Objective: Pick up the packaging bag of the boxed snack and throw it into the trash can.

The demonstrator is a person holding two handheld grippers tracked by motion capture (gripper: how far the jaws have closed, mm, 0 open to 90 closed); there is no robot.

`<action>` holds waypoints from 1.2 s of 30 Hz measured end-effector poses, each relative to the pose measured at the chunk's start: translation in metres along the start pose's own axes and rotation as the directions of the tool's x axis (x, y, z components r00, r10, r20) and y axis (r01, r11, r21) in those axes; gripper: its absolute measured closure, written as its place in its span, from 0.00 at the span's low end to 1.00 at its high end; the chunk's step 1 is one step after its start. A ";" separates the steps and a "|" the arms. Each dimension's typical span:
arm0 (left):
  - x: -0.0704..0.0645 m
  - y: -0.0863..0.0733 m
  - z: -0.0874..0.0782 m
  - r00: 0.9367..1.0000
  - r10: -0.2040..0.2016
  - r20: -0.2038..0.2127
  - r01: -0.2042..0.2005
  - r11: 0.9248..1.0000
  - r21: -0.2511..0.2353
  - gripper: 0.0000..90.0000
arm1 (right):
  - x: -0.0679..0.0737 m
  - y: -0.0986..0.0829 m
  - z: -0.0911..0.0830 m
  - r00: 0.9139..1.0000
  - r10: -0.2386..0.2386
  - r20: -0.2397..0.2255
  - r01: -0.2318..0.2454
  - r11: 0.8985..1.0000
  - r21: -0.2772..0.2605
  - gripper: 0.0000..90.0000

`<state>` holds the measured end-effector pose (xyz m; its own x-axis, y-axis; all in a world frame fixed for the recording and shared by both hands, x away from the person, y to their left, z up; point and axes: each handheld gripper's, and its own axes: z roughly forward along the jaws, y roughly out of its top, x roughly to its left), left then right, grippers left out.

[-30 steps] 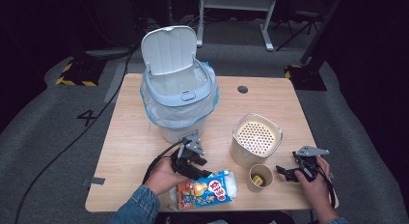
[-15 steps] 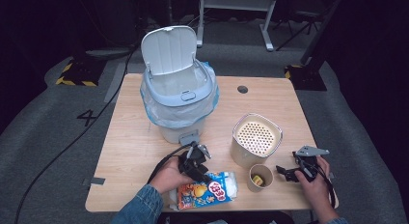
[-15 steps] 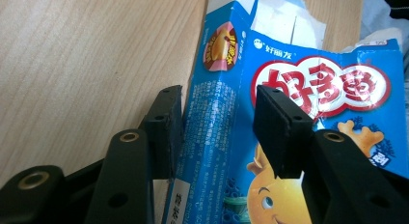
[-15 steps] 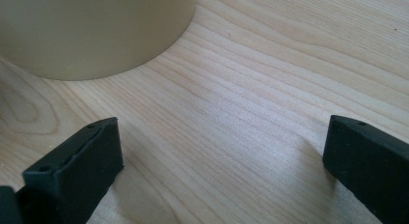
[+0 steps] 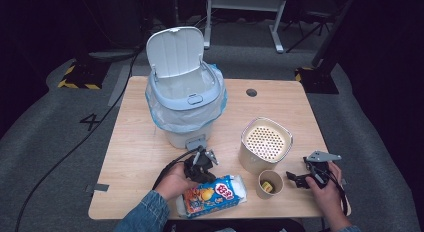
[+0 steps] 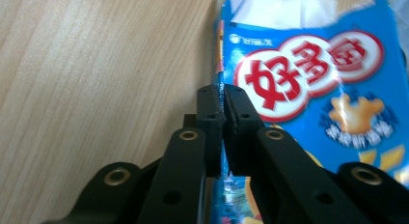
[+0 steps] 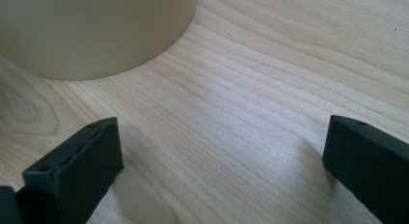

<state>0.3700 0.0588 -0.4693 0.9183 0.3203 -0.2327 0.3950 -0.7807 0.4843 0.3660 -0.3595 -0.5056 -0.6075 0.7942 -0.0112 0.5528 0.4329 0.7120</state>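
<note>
Your left gripper (image 6: 223, 96) pinches the edge of the blue snack bag (image 6: 308, 84), it seems. Your right gripper (image 7: 222, 151), at four o'clock on the table (image 5: 135, 142), is wide open.

On the pale wooden worktop (image 5: 135, 142), the lidded bin (image 5: 182, 92) stands at the back left; the perforated-top beige canister (image 5: 265, 144) stands right, a paper cup (image 5: 270, 183) before it, the blue snack bag (image 5: 212, 194) left of the cup.
</note>
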 end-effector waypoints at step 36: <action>-0.016 -0.021 -0.153 0.956 -0.073 -0.283 -0.158 0.684 -0.712 0.97 | 0.000 0.000 0.000 1.000 0.000 0.000 0.000 1.000 0.000 0.00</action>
<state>0.3511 0.1521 -0.3465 0.8567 0.5154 -0.0192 0.1438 -0.2029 0.9686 0.3660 -0.3595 -0.5056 -0.6076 0.7942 -0.0112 0.5528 0.4330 0.7120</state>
